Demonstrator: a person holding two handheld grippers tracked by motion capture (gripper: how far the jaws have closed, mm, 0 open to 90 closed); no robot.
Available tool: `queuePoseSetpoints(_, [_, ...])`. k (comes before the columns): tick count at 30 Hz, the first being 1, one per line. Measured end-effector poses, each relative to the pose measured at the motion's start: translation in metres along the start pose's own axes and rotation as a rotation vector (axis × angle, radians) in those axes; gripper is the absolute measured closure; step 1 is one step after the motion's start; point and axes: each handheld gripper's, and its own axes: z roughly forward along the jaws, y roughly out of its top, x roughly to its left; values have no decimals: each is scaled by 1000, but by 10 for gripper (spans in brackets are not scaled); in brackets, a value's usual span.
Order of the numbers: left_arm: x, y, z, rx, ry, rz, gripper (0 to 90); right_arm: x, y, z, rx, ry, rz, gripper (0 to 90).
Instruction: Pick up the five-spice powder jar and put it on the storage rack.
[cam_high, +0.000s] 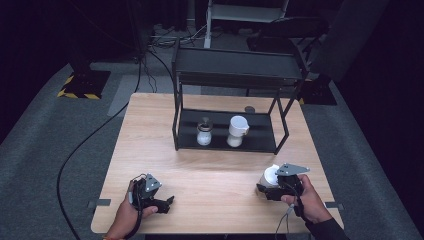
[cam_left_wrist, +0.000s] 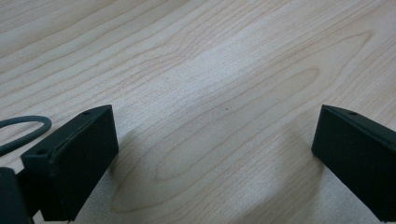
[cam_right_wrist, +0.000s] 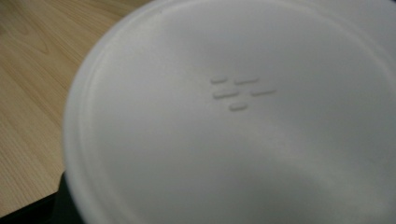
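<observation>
From the high view: two hand-held grippers, three containers. The right hand-held gripper (cam_high: 270, 189) is clamped on a white cup (cam_high: 270, 176) at the desk's (cam_high: 215, 165) near right; two more jars stand on the black rack's (cam_high: 235, 70) lower shelf (grey carpet, dark room).

Left gripper view: the left hand-held gripper (cam_left_wrist: 215, 158) is spread wide over bare light wood.

Right gripper view: the cup's smooth white underside (cam_right_wrist: 233, 121), with small embossed dashes.
</observation>
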Motion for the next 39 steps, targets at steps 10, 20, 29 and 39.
queuePoseSetpoints(10, [0, 0, 0, 0, 0, 0, 3, 3, 0, 0, -2, -13, -8, 300])
queuePoseSetpoints(20, [0, 0, 0, 0, 0, 0, 3, 4, 1, -1, 5, -16, -9, 300])
queuePoseSetpoints(29, [0, 0, 0, 0, 0, 0, 3, 5, 3, -3, 4, -23, -11, 301])
queuePoseSetpoints(39, [0, 0, 0, 0, 0, 0, 3, 6, 8, -8, 1, -40, 0, 301])
